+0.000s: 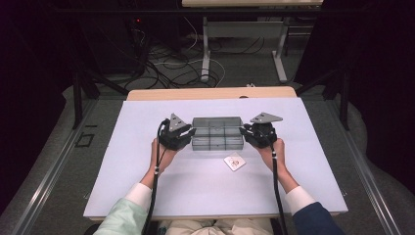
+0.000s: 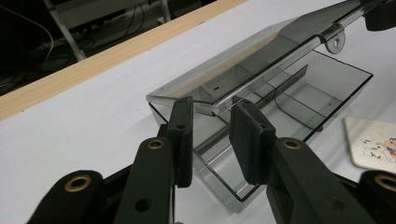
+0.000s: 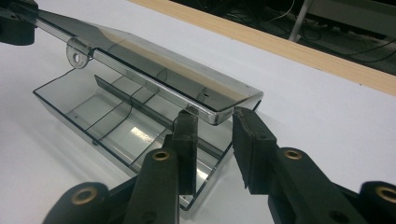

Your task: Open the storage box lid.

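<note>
A clear grey compartment box point(image 1: 218, 139) lies in the middle of the white table, its hinged lid point(image 2: 261, 51) lifted partway above the divided tray point(image 2: 322, 84). My left gripper point(image 1: 192, 132) is at the box's left end. In the left gripper view the left gripper point(image 2: 213, 105) stands open, its jaws straddling the lid's corner edge. My right gripper point(image 1: 243, 131) is at the right end. There the right gripper point(image 3: 215, 114) is open too, with the lid point(image 3: 154, 56) corner over one fingertip point(image 3: 187, 119) and the tray point(image 3: 84, 98) below.
A small printed card point(image 1: 235, 162) lies flat just in front of the box, and the card point(image 2: 373, 142) is near its right side. The white sheet point(image 1: 147, 171) covers the table up to a wooden strip point(image 1: 210, 93) at the far edge. Cables and table legs are beyond.
</note>
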A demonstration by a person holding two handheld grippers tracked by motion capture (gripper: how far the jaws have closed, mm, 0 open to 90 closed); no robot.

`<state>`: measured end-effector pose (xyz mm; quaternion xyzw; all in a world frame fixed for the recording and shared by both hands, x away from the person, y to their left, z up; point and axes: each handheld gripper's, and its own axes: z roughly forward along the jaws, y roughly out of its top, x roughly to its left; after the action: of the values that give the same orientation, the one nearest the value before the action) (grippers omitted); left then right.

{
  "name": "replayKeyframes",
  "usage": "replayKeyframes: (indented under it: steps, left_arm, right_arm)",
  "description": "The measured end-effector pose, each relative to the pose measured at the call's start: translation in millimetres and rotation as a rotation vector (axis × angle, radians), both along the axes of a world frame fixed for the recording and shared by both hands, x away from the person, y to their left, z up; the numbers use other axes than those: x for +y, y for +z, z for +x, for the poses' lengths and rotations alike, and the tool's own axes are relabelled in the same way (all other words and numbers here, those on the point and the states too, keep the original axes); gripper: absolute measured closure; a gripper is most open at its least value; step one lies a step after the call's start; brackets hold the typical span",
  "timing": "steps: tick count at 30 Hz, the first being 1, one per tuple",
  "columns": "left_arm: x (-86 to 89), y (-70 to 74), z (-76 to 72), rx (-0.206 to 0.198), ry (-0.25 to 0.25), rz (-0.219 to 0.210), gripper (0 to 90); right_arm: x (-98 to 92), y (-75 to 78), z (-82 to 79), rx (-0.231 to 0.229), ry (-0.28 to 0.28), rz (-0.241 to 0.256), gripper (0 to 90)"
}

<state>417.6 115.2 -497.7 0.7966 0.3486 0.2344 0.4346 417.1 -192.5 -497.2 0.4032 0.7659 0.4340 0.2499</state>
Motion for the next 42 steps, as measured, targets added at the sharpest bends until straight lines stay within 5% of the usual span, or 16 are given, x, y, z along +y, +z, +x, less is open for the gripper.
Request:
replayKeyframes:
  steps: [22,31,42]
  left_arm:
    - [2.3,11.2,9.4,-0.001,-0.007,-0.027,71.1]
    - [0.1,24.4,21.3,-0.011,0.002,-0.013,72.6]
    - [1.3,32.0,39.3,-0.017,0.0,-0.054,73.5]
  right_arm:
    - [3.1,10.1,10.1,0.003,-0.029,0.017,71.0]
    - [4.3,15.8,23.2,0.009,-0.047,0.032,71.6]
    - [5.6,22.5,44.7,0.028,-0.062,0.03,73.3]
